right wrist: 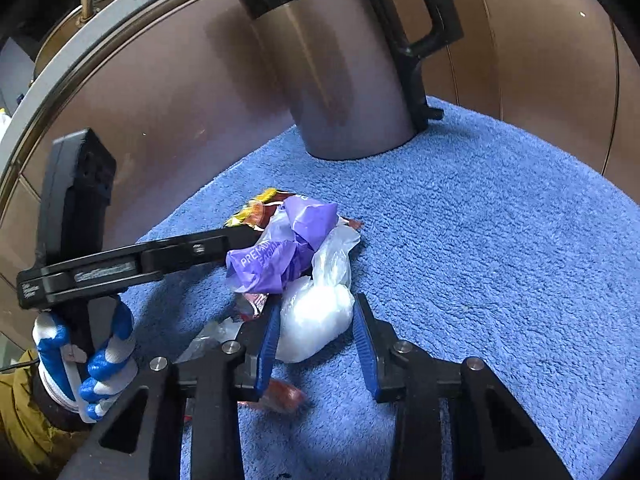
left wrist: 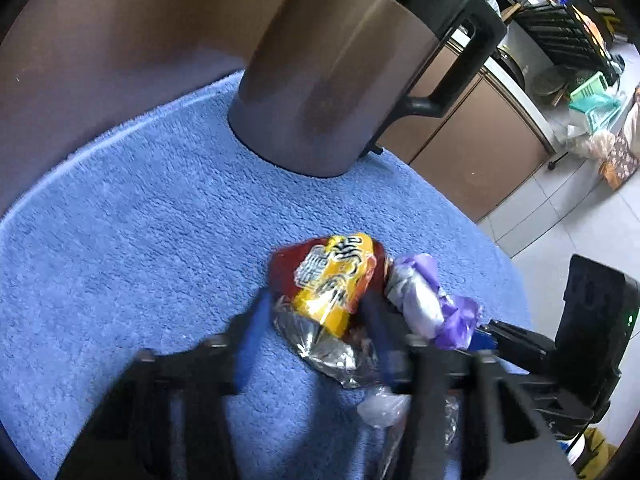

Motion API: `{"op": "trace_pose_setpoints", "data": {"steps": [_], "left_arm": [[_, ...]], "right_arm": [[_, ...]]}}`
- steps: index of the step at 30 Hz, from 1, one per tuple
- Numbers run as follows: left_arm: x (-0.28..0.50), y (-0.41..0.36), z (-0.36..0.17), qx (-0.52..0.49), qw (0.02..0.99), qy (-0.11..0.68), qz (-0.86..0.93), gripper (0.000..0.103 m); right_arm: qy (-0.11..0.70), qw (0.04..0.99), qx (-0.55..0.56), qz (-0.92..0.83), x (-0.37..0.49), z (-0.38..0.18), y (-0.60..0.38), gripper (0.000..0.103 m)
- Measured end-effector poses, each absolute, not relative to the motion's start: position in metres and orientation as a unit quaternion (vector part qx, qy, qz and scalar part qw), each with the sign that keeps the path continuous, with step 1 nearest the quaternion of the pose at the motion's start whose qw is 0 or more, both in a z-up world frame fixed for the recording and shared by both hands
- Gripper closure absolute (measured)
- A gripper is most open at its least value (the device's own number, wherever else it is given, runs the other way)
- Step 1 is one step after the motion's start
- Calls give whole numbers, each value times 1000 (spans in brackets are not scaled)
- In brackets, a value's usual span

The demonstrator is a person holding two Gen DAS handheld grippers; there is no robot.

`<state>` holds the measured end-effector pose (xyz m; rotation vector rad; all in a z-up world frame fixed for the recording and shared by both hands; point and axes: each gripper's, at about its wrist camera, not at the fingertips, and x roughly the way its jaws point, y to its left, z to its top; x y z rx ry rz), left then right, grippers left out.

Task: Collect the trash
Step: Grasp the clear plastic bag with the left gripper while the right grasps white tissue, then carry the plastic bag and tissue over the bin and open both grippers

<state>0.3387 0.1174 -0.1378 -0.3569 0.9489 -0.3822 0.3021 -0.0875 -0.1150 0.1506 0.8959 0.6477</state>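
Note:
A heap of trash lies on a blue towel [left wrist: 140,240]. In the left wrist view, a red and yellow snack bag [left wrist: 328,276] with a silver inside sits between the blue pads of my left gripper [left wrist: 316,300], which is open around it. A purple wrapper [left wrist: 432,300] lies just right of it. In the right wrist view, my right gripper [right wrist: 316,312] is open around a clear white plastic bag [right wrist: 316,320]. The purple wrapper [right wrist: 280,256] lies just beyond it. The left gripper [right wrist: 240,240] reaches into the heap from the left.
A steel kettle [left wrist: 336,72] with a black handle stands on the far part of the towel [right wrist: 500,240]; it also shows in the right wrist view [right wrist: 340,80]. Brown cabinet doors [left wrist: 472,148] are behind. A small red wrapper [right wrist: 284,396] lies under the right gripper.

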Motion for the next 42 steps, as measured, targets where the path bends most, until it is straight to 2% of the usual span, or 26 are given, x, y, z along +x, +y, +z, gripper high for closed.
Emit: {"op": "trace_pose_setpoints", "data": {"steps": [1,3,8,17,23,26,28,29,42], "left_arm": [[338,118,-138,-173,856,451,-182,90],[336,119,-138,-175,857,449,-180,103],[318,126,-126,-188,864,431,-179,103],[267,139,-69,-176,888,386,-175,103],[233,140,-53,-184,881,391,-193,103],[213,127,-56,-162,875,404,-211,91],[204,116,-63,-150,871,415,-215,54],[199,110,-70,-143,869,421,-215,51],[199,67,-118,-89,858,475,-174,52]], "right_arm": [[423,849,71,307,300,-114,-88,71],[417,854,71,304,294,-108,-92,72],[404,863,69,296,276,-91,-104,73],[355,889,73,280,226,-41,-129,73],[328,902,75,271,191,-10,-147,73],[321,906,74,265,176,-3,-157,73],[319,908,77,262,167,0,-163,73],[319,908,79,260,162,-2,-166,73],[319,916,113,216,122,-9,-214,73]]}}
